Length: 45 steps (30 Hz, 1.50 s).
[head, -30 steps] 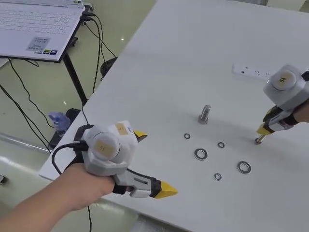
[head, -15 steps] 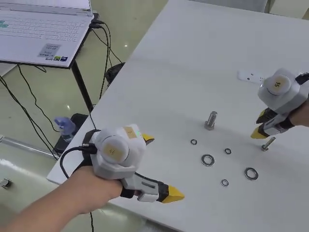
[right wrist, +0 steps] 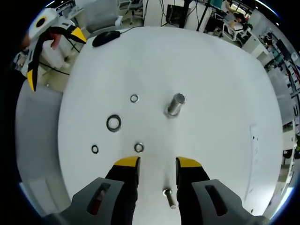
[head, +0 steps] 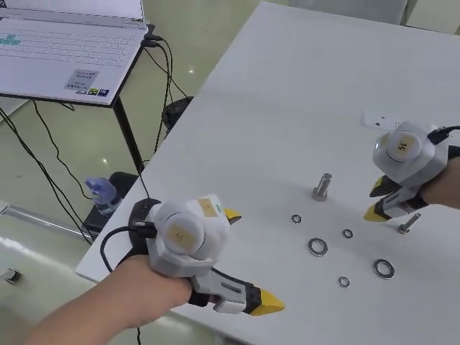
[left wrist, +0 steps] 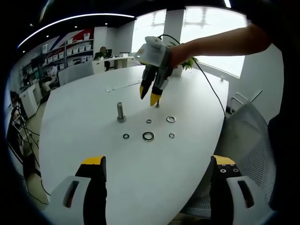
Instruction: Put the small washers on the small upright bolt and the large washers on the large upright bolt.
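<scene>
White matte tabletop [head: 259, 108] spreads ahead; the left gripper view adds bright windows [left wrist: 211, 42] behind it. Right claw [right wrist: 157, 163] holds its jaws slightly apart, the small bolt [right wrist: 168, 197] seen unclamped between them, the large bolt [right wrist: 175, 104] upright just beyond its tips. Left of that claw, the head view counts two large washers [head: 317, 246] and three small washers [head: 296, 218], flat steel rings. Left claw [left wrist: 158, 161] gapes wide, well short of them

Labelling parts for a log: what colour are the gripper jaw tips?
Yellow; clearest in the head view, on the left gripper.
</scene>
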Each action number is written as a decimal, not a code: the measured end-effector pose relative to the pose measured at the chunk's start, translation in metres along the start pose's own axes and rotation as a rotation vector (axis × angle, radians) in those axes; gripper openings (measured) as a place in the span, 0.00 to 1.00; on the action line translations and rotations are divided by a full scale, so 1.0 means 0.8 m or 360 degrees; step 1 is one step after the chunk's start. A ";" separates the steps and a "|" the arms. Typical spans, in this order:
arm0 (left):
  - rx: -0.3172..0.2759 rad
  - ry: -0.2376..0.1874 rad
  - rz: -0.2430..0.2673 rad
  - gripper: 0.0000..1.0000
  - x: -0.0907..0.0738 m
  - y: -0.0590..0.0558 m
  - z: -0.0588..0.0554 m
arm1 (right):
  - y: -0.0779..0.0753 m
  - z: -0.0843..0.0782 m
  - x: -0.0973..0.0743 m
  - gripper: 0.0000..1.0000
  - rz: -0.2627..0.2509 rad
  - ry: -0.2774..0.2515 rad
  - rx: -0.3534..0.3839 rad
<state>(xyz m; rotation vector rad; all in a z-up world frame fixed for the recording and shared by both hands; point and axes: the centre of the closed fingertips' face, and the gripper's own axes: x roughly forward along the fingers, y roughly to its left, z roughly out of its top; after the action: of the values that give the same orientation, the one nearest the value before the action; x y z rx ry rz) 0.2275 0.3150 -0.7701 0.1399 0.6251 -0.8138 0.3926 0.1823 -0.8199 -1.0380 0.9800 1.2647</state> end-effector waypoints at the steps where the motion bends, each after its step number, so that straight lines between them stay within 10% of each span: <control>1: 0.0003 0.0000 -0.0001 0.92 0.000 0.000 0.000 | 0.002 0.000 0.002 0.32 0.0006 0.0005 -0.0001; 45: -0.0048 0.0000 0.0018 0.93 -0.012 0.008 -0.011 | 0.031 -0.002 0.064 0.27 0.0070 0.0047 -0.0017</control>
<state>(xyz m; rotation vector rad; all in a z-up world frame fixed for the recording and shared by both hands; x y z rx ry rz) 0.2229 0.3289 -0.7723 0.1160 0.6358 -0.7929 0.3710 0.1946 -0.8711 -1.0508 1.0244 1.2949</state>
